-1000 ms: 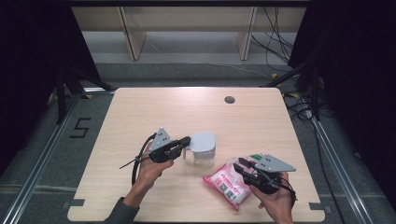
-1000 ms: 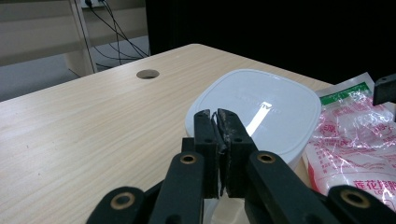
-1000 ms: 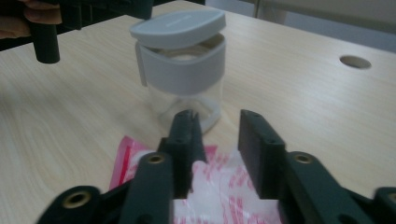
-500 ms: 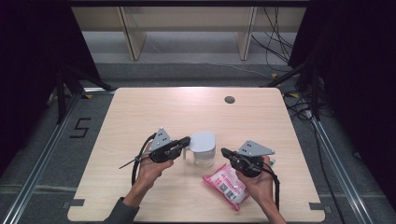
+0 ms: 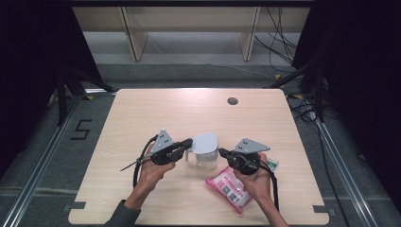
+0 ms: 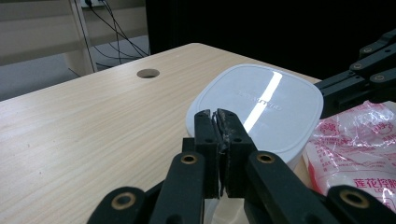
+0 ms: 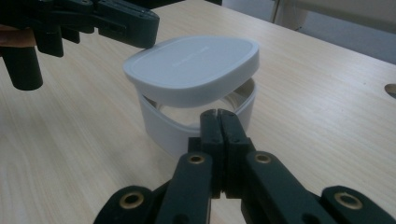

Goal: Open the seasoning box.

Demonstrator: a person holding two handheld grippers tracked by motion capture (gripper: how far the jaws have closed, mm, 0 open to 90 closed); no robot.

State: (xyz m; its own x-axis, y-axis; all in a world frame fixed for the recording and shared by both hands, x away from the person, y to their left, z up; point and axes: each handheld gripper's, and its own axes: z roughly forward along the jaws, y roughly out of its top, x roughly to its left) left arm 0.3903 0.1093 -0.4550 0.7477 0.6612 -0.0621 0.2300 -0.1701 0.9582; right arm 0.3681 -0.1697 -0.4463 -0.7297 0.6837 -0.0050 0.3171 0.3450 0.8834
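Left gripper (image 5: 188, 142), jaws pinched seemingly on the jug's handle, steadies the lidded jug (image 5: 205, 151) near the desk's (image 5: 189, 109) front edge while the right gripper (image 5: 222, 152), jaws closed empty, noses under the tilted lid (image 7: 194, 67).

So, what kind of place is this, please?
Probably a lab or recording studio, not a home. A lone wooden table stands between black curtains, metal floor rails run along both sides, and loose cables lie on the floor behind.

white lid (image 5: 204, 142), clear jug (image 5: 206, 160), pink printed packet (image 5: 227, 187), pale wood table (image 5: 189, 113).
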